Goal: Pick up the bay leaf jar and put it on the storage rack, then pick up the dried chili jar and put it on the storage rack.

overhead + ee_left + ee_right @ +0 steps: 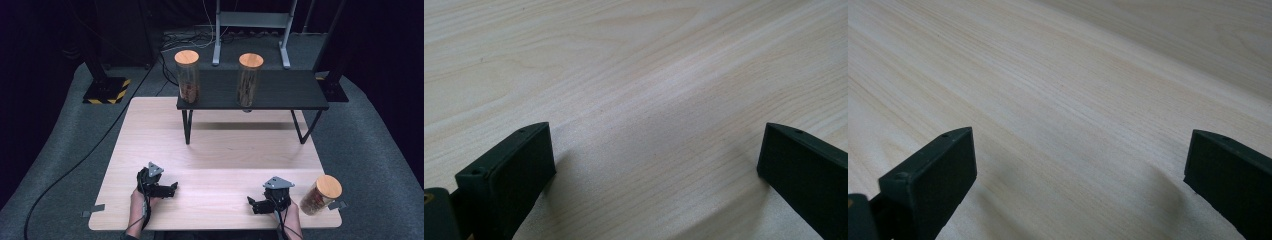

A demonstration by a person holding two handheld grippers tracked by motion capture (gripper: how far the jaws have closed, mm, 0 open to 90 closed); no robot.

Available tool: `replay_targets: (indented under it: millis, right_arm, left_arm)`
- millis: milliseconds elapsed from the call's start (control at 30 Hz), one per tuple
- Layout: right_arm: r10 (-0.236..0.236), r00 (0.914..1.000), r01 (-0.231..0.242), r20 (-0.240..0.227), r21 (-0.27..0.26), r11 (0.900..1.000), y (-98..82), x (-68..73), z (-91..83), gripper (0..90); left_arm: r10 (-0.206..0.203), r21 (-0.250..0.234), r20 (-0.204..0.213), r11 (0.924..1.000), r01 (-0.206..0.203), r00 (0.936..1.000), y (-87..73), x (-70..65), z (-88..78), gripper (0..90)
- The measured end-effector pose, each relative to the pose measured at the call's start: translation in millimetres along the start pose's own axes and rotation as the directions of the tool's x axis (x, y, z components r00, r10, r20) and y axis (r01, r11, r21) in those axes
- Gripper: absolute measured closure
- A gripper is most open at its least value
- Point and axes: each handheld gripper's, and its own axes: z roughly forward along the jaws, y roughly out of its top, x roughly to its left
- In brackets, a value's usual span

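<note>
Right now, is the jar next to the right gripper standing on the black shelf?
No, that jar sits on the wooden table, beside the right gripper.

A recording lab, dim and set up for filming.

A pale wooden table (215, 150) stands on grey carpet (60, 150) with black darkness on every side. A weighted stand base with yellow-black hazard tape (106, 90) sits at the back left, cables (192, 40) trail across the floor, and a grey metal frame (251, 30) rises behind a low black shelf (280, 92) placed on the tabletop.
</note>
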Motion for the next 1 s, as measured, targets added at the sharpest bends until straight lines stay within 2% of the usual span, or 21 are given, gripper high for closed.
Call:
replay_targets:
  millis: [233, 333, 567, 700, 800, 1000]
  right_arm:
    - [-0.009, 0.9998, 0.009, 0.016, -0.018, 1.000, 3.8, 2.5, -12.1, 0.0]
    - [-0.015, 0.9996, 0.016, 0.022, -0.040, 0.999, 9.0, 2.8, -23.9, 0.0]
    - [-0.053, 0.9962, 0.059, 0.069, -0.077, 0.995, 20.6, 3.3, -50.3, 0.0]
    - [-0.075, 0.9953, 0.082, 0.062, -0.110, 0.991, 25.4, 1.6, -68.5, 0.0]
    - [-0.081, 0.9939, 0.090, 0.075, -0.127, 0.988, 29.7, -0.5, -81.1, 0.0]
    - [-0.101, 0.9864, 0.121, 0.130, -0.164, 0.979, 40.9, -5.7, -107.7, 0.0]
  left_arm:
    - [0.002, 0.001, 0.000, 1.0000, -0.002, 1.0000, 0.1, 0.1, -0.1, 1.0]
    - [0.001, 0.000, 0.000, 1.0000, -0.001, 1.0000, 0.1, 0.1, 0.0, 1.0]
    - [-0.002, -0.001, -0.001, 1.0000, 0.002, 1.0000, 0.0, -0.3, 0.0, 1.0]
    - [0.001, 0.000, 0.001, 1.0000, -0.001, 1.0000, 0.0, -0.2, -0.1, 1.2]
    - [0.002, 0.001, 0.002, 1.0000, -0.002, 1.0000, 0.0, -0.1, -0.1, 1.2]
    - [0.001, 0.000, 0.001, 1.0000, -0.001, 1.0000, 0.0, -0.2, -0.1, 1.2]
